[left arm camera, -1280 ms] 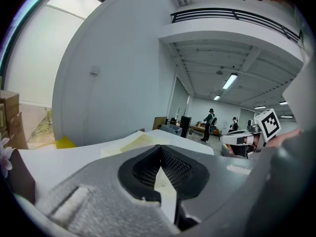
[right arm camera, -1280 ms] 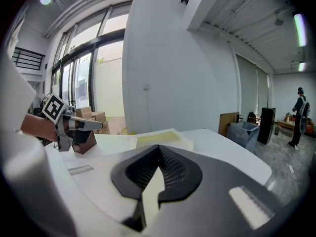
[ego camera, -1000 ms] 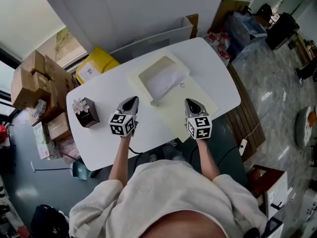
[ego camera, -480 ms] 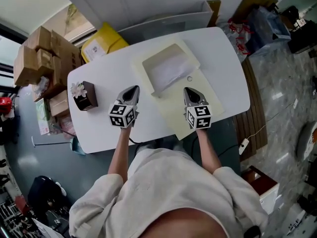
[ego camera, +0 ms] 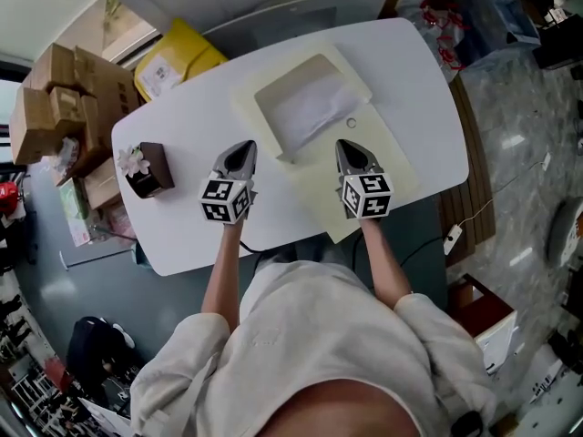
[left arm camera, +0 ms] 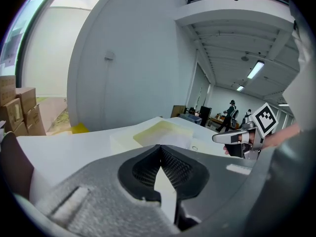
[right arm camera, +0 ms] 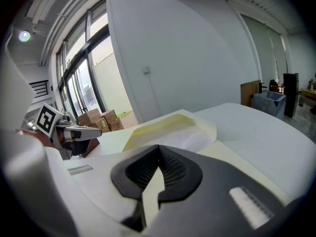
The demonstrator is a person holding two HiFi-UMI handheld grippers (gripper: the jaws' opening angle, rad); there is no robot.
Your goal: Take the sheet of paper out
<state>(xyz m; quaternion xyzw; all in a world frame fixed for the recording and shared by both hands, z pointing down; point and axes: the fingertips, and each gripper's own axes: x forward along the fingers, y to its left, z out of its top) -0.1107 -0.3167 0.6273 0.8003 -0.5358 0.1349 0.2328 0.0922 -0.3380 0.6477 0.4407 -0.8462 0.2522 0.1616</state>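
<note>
Both grippers have come down closer to the white table (ego camera: 182, 126) than a second ago. The left gripper (ego camera: 244, 148) has its jaws pressed together with nothing between them, over bare tabletop just left of the cream envelope (ego camera: 369, 167). The right gripper (ego camera: 346, 147) — jaws likewise closed and empty — sits over the envelope's spread flap. The sheet of paper (ego camera: 310, 116) lies in the envelope's open pocket, beyond and between the two tips. A small brown box (ego camera: 150, 173) stands well to the left.

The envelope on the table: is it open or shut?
Open: the envelope has its flap folded back, and the white sheet of paper shows at its mouth.
</note>
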